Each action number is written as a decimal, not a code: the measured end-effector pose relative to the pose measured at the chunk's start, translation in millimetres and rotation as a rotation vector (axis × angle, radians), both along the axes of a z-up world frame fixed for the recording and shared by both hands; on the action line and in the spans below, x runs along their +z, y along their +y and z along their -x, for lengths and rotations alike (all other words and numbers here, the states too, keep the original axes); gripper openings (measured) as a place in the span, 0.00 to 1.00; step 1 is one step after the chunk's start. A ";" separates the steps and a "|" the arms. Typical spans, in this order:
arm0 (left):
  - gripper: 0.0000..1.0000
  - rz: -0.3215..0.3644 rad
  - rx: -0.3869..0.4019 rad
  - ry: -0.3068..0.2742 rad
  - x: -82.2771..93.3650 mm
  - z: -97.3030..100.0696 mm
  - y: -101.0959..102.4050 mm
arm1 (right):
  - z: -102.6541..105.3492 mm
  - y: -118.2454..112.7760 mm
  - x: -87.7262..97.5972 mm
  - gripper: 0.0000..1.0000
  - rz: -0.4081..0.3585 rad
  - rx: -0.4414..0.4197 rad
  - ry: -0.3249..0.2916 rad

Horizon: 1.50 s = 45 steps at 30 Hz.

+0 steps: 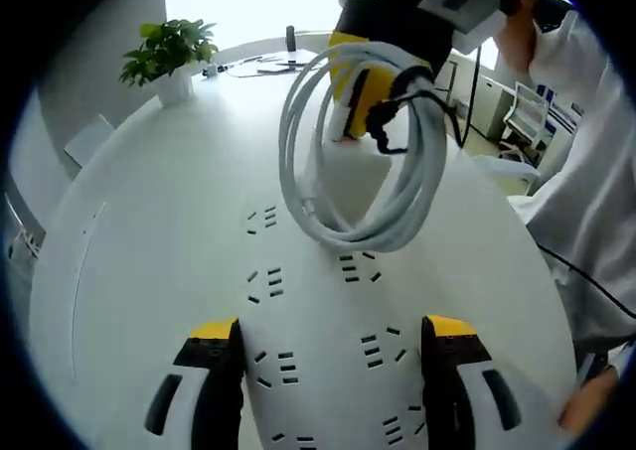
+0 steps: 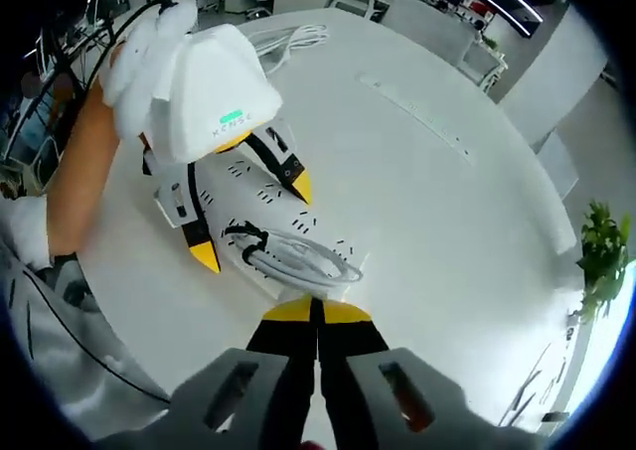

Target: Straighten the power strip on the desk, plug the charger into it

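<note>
The white power strip point(image 1: 318, 316) lies flat on the white desk point(image 1: 149, 231), its dark socket slots facing up. My left gripper point(image 1: 333, 339) is open, one yellow-tipped jaw on each side of the strip. Above the strip's far end, my right gripper point(image 1: 363, 112) reaches in from the top and is shut on the strip's coiled white cable point(image 1: 397, 187), which hangs in loops bound by a black tie. In the right gripper view, my right gripper point(image 2: 318, 316) pinches the coil point(image 2: 298, 256), and the left gripper point(image 2: 250, 222) straddles the strip point(image 2: 243, 187) beyond it.
A potted plant point(image 1: 169, 48) and loose cables point(image 1: 248, 68) sit at the desk's far edge. Another white cable point(image 2: 293, 38) lies farther along the desk. A person in white point(image 1: 586, 172) stands at the right, with office chairs point(image 1: 522, 112) behind.
</note>
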<state>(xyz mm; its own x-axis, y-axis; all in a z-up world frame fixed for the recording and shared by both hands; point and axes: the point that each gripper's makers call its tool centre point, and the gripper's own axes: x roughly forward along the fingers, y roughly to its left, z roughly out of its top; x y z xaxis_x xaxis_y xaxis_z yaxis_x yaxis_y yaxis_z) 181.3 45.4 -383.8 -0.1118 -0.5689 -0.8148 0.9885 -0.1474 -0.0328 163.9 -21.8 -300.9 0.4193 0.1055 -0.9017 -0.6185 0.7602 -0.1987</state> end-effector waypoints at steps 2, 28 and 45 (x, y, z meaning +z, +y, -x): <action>0.74 -0.001 0.000 -0.001 0.1 0.5 0.0 | 0.9 0.4 -0.1 0.00 0.007 0.003 -0.006; 0.73 -0.007 0.008 -0.006 0.1 0.9 -1.0 | 1.0 -3.9 -2.1 0.00 -0.009 0.001 0.046; 0.74 0.047 -0.005 0.021 1.9 1.2 -2.5 | 1.9 0.3 -0.8 0.01 -0.006 0.118 0.016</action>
<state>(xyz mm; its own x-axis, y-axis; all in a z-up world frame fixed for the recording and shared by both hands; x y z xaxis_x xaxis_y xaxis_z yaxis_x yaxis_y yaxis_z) 180.1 42.9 -381.9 -0.1321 -0.6055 -0.7848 0.9869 -0.1546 -0.0469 162.0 -21.5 -301.7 0.3896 0.1585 -0.9072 -0.7065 0.6834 -0.1840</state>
